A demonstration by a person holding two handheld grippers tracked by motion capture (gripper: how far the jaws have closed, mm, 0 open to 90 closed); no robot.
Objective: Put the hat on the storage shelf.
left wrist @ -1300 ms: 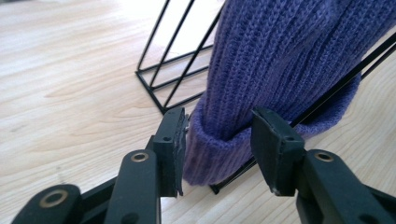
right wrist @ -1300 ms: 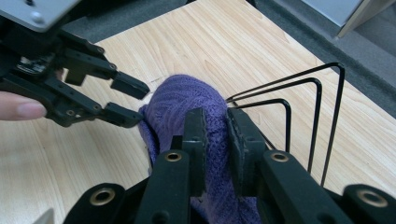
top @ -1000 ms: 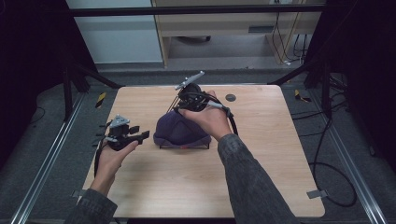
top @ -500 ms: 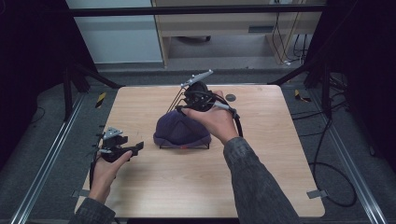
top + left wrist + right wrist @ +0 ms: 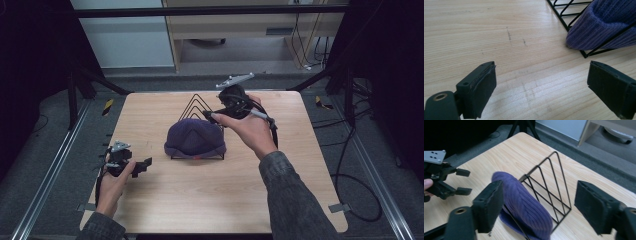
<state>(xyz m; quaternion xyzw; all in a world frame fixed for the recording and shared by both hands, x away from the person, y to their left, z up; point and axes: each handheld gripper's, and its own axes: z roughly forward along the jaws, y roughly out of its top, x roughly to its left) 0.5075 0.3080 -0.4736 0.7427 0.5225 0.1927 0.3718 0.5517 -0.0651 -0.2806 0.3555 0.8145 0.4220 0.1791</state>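
Observation:
A purple knit beanie [image 5: 195, 140] lies draped over the front of a black wire rack [image 5: 197, 102] at the middle of the wooden table. My right gripper [image 5: 212, 116] hovers just behind and right of the beanie, above the rack's triangular dividers. Its jaws have just been opening and stand open with nothing between them. From the right gripper view [image 5: 539, 205] the beanie [image 5: 529, 207] and rack [image 5: 554, 177] lie below. My left gripper [image 5: 146, 165] sits low at the table's left, jaws just opened, empty [image 5: 541, 82], pointing toward the beanie [image 5: 604, 25].
The table [image 5: 200, 210] has bare wood in front and on both sides of the rack. Metal rails run along the floor at left and right. Cables lie on the floor at the right [image 5: 350, 150]. A shelf unit [image 5: 250, 30] stands beyond the far edge.
The right gripper has let go of the beanie and moved back and right, opening. The left gripper has sunk toward the near left of the table and opened.

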